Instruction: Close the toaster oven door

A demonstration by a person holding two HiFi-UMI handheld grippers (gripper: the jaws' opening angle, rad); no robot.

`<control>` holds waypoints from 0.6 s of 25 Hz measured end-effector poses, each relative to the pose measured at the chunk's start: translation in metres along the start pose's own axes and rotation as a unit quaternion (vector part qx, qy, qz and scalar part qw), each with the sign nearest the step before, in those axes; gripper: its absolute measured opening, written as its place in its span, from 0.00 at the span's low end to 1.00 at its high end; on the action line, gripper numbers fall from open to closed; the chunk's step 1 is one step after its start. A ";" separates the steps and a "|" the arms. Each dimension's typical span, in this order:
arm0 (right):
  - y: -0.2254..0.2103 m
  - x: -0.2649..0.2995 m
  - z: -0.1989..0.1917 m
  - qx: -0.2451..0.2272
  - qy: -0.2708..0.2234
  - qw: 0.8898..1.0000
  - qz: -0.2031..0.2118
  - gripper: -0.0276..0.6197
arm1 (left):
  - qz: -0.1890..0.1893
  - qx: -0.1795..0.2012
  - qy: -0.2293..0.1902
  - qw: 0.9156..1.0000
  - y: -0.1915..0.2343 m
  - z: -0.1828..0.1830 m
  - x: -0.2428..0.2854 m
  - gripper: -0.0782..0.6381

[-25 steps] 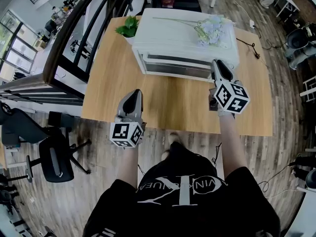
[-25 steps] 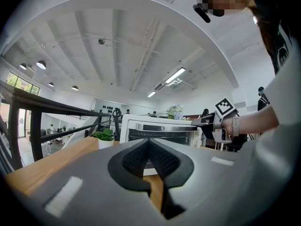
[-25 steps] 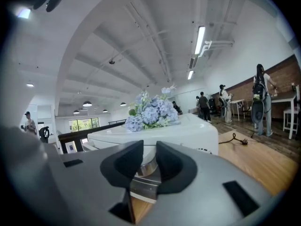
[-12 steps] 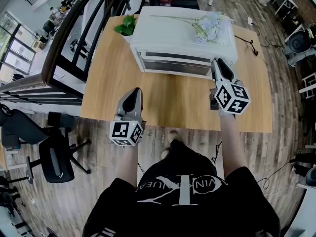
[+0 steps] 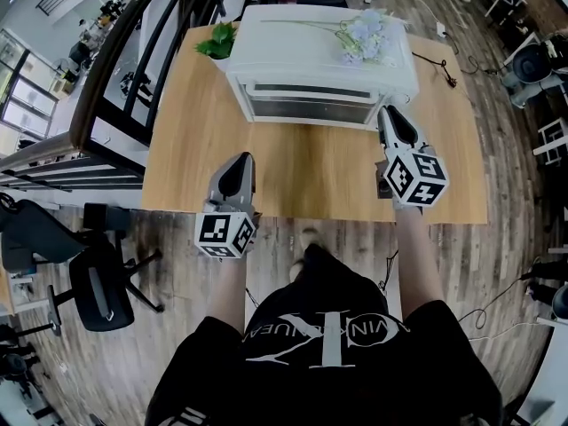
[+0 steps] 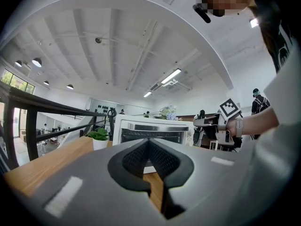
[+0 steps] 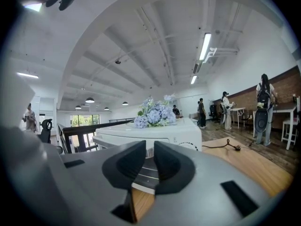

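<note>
The white toaster oven (image 5: 319, 60) stands at the far side of the wooden table (image 5: 302, 176). Its glass door (image 5: 308, 105) looks upright against the front, handle along the top. My right gripper (image 5: 387, 118) hovers just before the oven's front right corner, not touching. Its jaws have just been closing and keep a narrow gap with nothing between them (image 7: 150, 149). My left gripper (image 5: 238, 171) hangs shut and empty over the table's near edge, well short of the oven (image 6: 141, 133).
Blue artificial flowers (image 5: 364, 34) lie on the oven's top. A small potted plant (image 5: 213, 43) stands at its left. A black cable (image 5: 439, 60) runs over the table's right side. A dark railing (image 5: 133, 69) borders the left, and an office chair (image 5: 98, 282) stands below it.
The right gripper has drawn slightly back from the oven's front right corner. The oven now sits higher in the head view. The left gripper has stayed put.
</note>
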State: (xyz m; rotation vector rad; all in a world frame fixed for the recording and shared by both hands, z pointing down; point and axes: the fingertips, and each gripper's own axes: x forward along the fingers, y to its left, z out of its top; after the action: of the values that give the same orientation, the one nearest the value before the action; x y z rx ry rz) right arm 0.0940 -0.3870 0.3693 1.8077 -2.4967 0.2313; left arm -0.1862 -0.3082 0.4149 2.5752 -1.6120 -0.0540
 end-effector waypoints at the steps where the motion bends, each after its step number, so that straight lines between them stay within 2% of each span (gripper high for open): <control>1: 0.001 -0.004 -0.002 0.000 0.002 1.000 0.001 0.14 | -0.001 0.000 0.000 1.000 -0.002 0.000 -0.001 0.13; 15: 0.024 -0.057 -0.025 -0.020 0.005 1.000 0.017 0.08 | -0.005 0.009 -0.002 1.000 -0.011 0.002 -0.032 0.12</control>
State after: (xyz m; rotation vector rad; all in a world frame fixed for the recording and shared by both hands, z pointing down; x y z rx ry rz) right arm 0.0877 -0.3225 0.3841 1.7460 -2.5078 0.1899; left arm -0.1905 -0.2744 0.4105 2.5991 -1.6082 -0.0442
